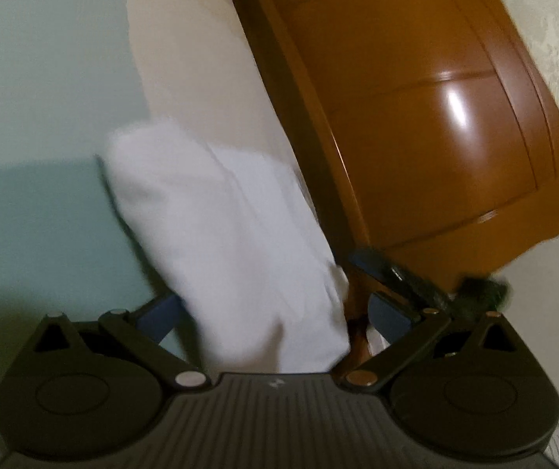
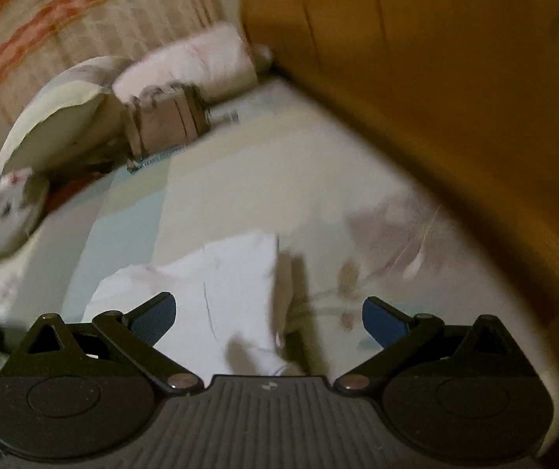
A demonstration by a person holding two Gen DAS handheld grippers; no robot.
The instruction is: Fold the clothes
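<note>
One white cotton garment (image 1: 232, 242), loosely bunched, lying on a bed with a pale green-and-cream sheet (image 1: 37, 97), close against the glossy orange-brown wooden headboard (image 1: 416, 117). In the left wrist view, filling the gap between the two blue-padded fingers of the left gripper (image 1: 275, 305) and covering most of the near finger; jaws spread wide there, cloth draped between them rather than pinched, so probably nothing gripped, though the contact itself sits hidden under the fabric. Just past the right-hand blue pad, a dark blurred shape, too smeared to name. In the right wrist view, the right gripper (image 2: 269, 318) hovering over the same garment (image 2: 209, 293), jaws likewise wide apart and holding nothing, one pad over the cloth's edge and the other over bare sheet beside a faint brownish printed pattern (image 2: 350, 285). Likely reason for this stance: both tools lined up above the cloth for a fresh grasp on two edges ahead of a fold, with the garment kept flat on the mattress as the working base. Folding itself judged barely under way, given the rumpled outline. Counted: two grippers, one garment, one headboard. Further up the bed, heaped near the headboard corner, one cream pillow (image 2: 60, 125), one pink fluffy cushion (image 2: 197, 62), and one small plush toy (image 2: 9, 211) at the left edge, all well apart from the garment. Heavy blur in both views.
</note>
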